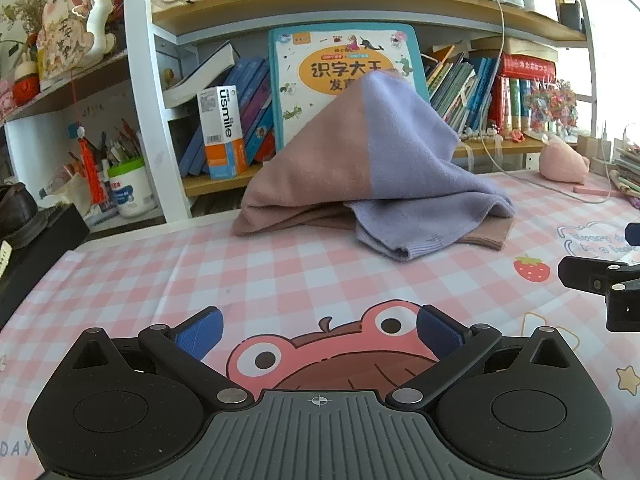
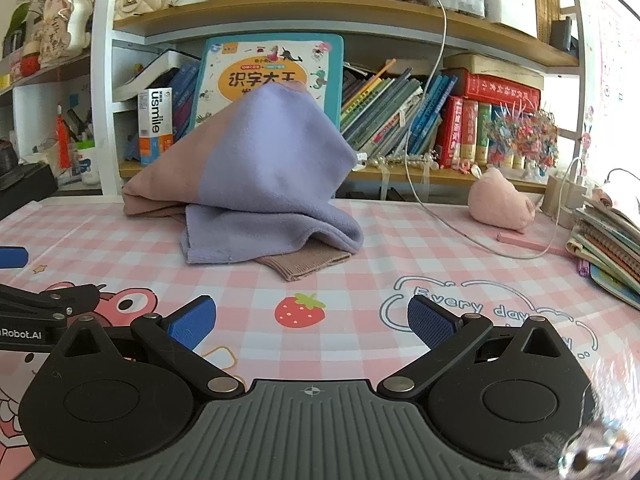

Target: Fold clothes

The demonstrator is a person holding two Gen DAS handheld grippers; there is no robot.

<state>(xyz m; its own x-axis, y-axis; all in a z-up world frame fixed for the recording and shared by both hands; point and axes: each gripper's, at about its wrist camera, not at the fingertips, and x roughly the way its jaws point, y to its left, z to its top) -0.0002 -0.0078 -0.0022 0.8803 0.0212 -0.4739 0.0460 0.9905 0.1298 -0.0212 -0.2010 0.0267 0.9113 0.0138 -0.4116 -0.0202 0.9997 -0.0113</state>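
1. The pink and purple sweater (image 1: 372,168) lies heaped on the checked tablecloth (image 1: 280,272), at 12 o'clock from both grippers, its peak leaning on a picture book (image 1: 344,60).
2. Left gripper (image 1: 319,334): fingers spread wide, holding nothing.
3. Right gripper (image 2: 312,322): likewise spread and empty, well short of the sweater.
4. A pink plush toy (image 2: 500,204) sits at 2 o'clock.

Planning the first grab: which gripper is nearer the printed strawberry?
Right. The right gripper sits just behind the strawberry, which lies between its open fingers; the left gripper is off to the strawberry's left.
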